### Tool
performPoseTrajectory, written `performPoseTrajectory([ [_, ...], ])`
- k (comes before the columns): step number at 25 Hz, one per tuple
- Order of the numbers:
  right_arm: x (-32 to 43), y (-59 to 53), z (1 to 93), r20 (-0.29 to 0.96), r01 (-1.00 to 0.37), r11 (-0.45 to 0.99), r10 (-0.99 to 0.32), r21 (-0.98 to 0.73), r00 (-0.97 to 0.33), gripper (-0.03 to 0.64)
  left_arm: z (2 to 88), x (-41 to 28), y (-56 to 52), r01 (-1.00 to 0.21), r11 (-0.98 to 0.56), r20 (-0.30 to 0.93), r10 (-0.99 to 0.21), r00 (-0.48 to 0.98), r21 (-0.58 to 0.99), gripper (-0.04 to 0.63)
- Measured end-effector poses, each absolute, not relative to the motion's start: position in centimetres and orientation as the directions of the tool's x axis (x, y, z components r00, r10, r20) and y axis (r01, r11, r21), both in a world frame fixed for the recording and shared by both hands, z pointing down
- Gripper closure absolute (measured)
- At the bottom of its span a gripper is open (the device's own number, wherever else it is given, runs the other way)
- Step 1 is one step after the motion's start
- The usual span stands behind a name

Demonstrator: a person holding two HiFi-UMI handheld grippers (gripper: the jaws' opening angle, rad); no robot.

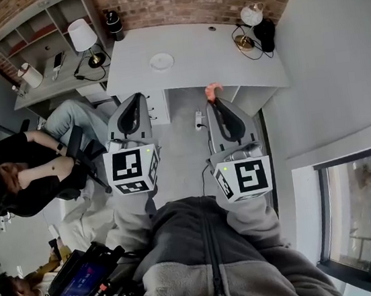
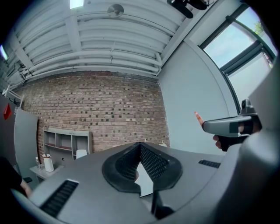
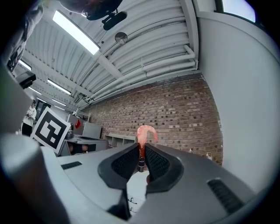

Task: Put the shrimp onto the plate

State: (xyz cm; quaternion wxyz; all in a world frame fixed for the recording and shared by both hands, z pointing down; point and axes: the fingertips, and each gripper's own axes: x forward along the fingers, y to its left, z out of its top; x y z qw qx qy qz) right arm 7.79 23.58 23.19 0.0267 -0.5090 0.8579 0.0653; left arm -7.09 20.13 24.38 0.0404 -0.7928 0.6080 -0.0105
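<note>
A pink curled shrimp [image 3: 145,133] sticks up from my right gripper [image 3: 142,149], whose jaws are shut on its tail. In the head view the shrimp [image 1: 213,91] shows at the tip of the right gripper [image 1: 215,101], above the floor just short of the white desk. A small white plate [image 1: 161,62] lies on that desk [image 1: 214,55], ahead and to the left. My left gripper [image 1: 139,97] is held beside the right one. Its jaws [image 2: 140,146] meet at the tips with nothing between them. In the left gripper view the right gripper [image 2: 227,126] and the shrimp's tip [image 2: 198,118] show at the right.
On the desk's far right stand a lamp [image 1: 251,15] and a black object [image 1: 265,33]. A second desk [image 1: 61,82] with a white lamp [image 1: 82,35] and a shelf unit is at the left. Two seated people [image 1: 36,173] are at the left, and a window [image 1: 367,211] at the right.
</note>
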Motion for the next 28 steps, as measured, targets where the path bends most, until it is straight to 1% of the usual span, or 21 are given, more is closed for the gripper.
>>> performPoseTrajectory([
  [5,8.8,23.7,23.2,-0.118,-0.876,0.475,-0.868,0.084,-0.482,0.58,24.5,-6.1,20.4,-0.964,-0.253,-0.029,-0.966,0.256,-0.081,0.591],
  [16,13.4,26.1,26.8,-0.097,-0.856,0.514,-0.85,0.063,-0.517,0.58,28.2,-1.1,23.4,-0.971,-0.224,0.008,-0.975,0.224,-0.086,0.591],
  [28,14.9,26.4,27.9,-0.085,-0.858,0.513,-0.854,0.022,-0.513,0.58,29.2,0.0,23.8,-0.97,-0.219,0.044,-0.975,0.216,-0.105,0.591],
])
